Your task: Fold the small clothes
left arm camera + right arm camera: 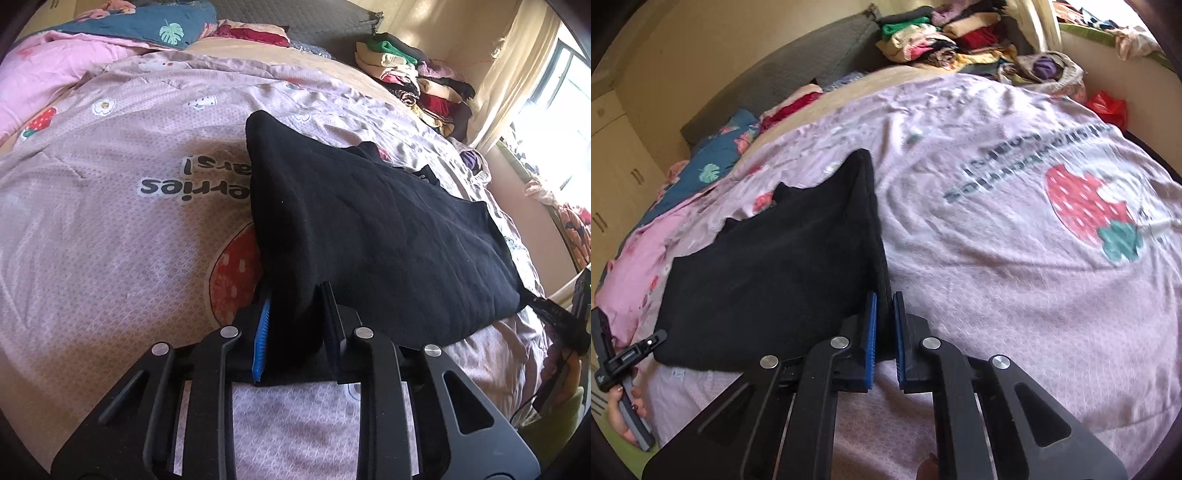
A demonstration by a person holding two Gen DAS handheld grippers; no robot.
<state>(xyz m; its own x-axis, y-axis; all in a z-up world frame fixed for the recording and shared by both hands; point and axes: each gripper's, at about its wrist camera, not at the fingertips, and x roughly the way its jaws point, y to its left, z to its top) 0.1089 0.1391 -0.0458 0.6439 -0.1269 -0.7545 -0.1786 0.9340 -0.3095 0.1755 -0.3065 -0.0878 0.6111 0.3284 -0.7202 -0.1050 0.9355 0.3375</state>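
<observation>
Black garment (369,236) lies flat on the pink strawberry-print quilt (110,221), near edge lifted. Left gripper (295,314) and right gripper (884,325) each pinch a near corner, jaws nearly closed on cloth, likely to carry that edge over for a fold. Fabric looks thick, matte, soft knit; quilt thin and wrinkled.
</observation>
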